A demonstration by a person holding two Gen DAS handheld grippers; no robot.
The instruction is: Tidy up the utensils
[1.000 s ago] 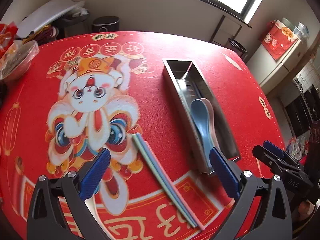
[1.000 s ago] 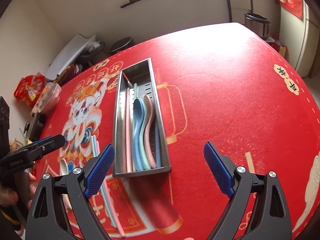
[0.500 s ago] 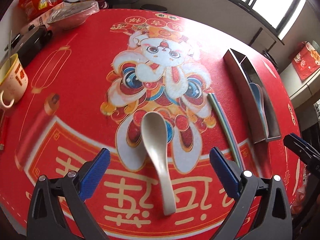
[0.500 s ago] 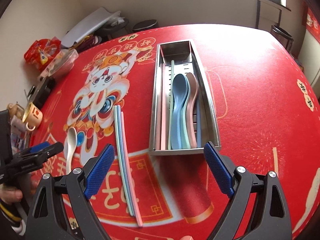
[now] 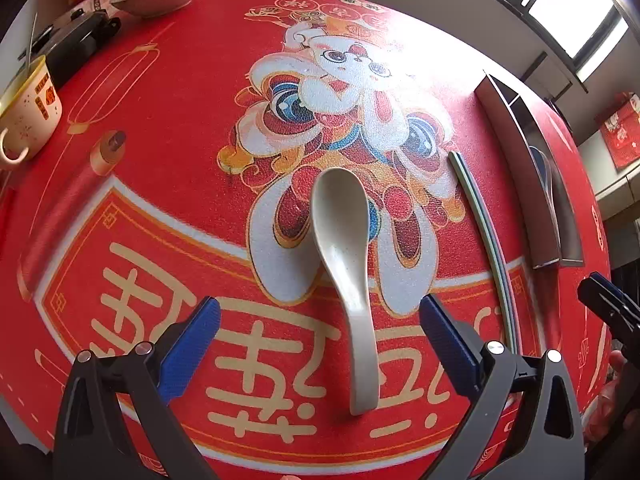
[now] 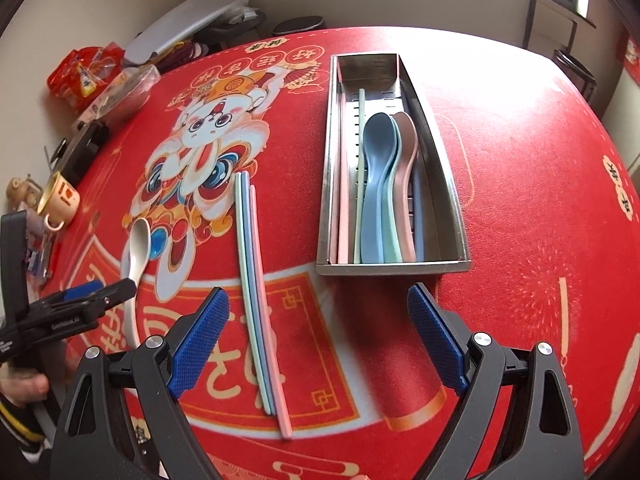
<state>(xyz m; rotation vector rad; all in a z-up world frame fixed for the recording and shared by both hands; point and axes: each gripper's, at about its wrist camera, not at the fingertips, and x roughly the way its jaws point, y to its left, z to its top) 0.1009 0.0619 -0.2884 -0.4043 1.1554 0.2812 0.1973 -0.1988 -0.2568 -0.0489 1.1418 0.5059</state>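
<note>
Well, large gold characters run across the red cloth [image 5: 168, 168] on my counter, too distorted for me to read. My left tongs [image 5: 316, 344] hover wide open and empty, straddling the handle of the white spoon [image 5: 344, 240] lying on the cloth. My right tongs [image 6: 318, 340] are also spread wide, holding nothing, between the loose chopsticks [image 6: 256, 280] and the steel tray [image 6: 452, 184] of spoons.
</note>
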